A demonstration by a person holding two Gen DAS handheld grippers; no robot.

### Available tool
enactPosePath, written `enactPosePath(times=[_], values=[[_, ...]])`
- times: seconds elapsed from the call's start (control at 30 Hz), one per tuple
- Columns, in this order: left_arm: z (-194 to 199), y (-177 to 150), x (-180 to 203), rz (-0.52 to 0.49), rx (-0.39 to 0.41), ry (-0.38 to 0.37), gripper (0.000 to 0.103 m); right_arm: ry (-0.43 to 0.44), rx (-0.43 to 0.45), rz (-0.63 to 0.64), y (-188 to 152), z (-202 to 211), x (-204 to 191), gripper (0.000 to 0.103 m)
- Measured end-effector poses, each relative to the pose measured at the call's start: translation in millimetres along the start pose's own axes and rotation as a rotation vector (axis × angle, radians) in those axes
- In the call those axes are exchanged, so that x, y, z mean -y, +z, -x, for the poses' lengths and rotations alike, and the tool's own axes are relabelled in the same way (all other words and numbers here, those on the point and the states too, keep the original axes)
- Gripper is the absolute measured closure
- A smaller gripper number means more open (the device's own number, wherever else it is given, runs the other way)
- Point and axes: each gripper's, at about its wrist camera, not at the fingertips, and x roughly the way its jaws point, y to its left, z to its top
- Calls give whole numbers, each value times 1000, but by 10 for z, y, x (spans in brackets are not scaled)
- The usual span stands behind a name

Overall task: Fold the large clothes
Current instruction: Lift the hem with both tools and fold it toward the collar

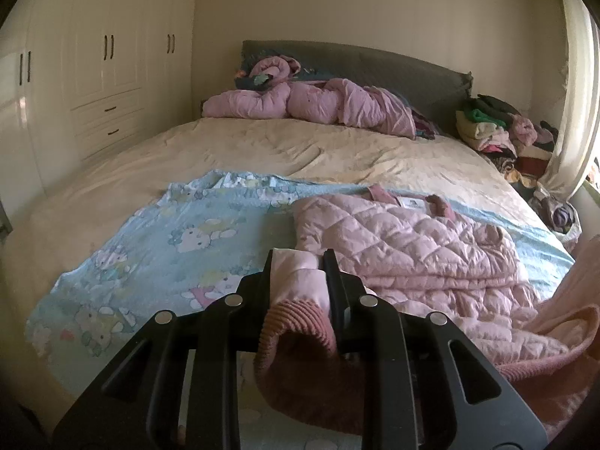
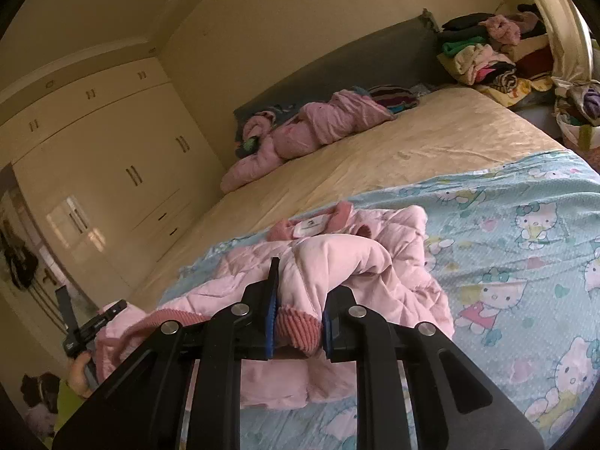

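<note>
Here both grippers, left [image 1: 298, 262] and right [image 2: 300, 292], clamp pink jacket [image 1: 405, 240] cuffs; collar label [image 1: 412, 202] unreadable

Black plastic left gripper [image 1: 298, 262], silver rivets, right gripper [image 2: 300, 292] blue-padded fingers [image 2: 270, 311]

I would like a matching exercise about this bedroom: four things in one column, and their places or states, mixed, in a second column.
Things:
1. pink quilted jacket
2. left gripper
3. clothes pile
4. Hello Kitty sheet

Places or states:
A. stacked beside the bed, near the curtain
B. spread flat over the near part of the bed
C. shut on a ribbed cuff
D. lying on the blue sheet, label showing at the collar

Pairs: 1-D, 2-C, 3-A, 4-B
</note>
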Motion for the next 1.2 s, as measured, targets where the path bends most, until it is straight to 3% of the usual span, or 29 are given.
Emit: enactPosePath(times=[0.77, 1.2], values=[[-715, 483, 98, 96, 70, 20, 84, -119, 23, -84, 515, -722, 331, 86], [-1364, 626, 140, 111, 59, 56, 79, -238, -58, -173, 674, -1583, 740, 86]])
